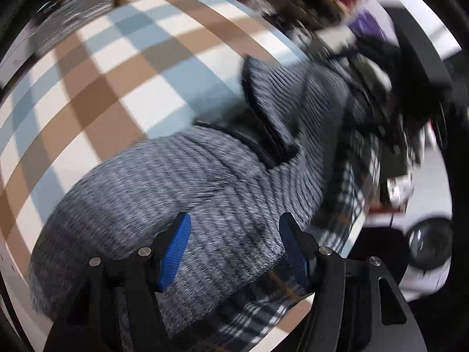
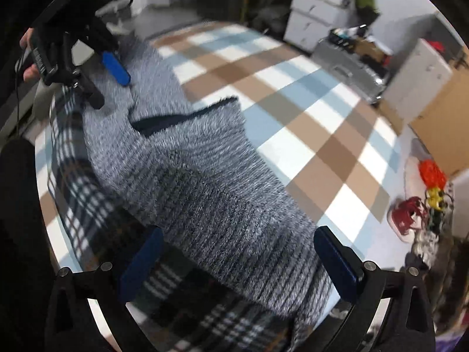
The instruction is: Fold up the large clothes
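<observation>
Both the left gripper (image 1: 233, 246) and right gripper (image 2: 239, 259) hover with jaws apart, gripping nothing, over the grey knit garment (image 2: 205, 182) spread on the checked worktop (image 2: 307, 111), seemingly ready to take its edges for a fold.

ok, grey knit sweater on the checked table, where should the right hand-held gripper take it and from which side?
Probably the near hem edge of the sweater, which lies between the open fingers of the right hand-held gripper. Come from above, pointing steeply down. There the knit lies fairly flat over the plaid cloth, an edge thin enough to pinch. Avoid the dark-trimmed folded part further up, which is bunched in layers.
</observation>
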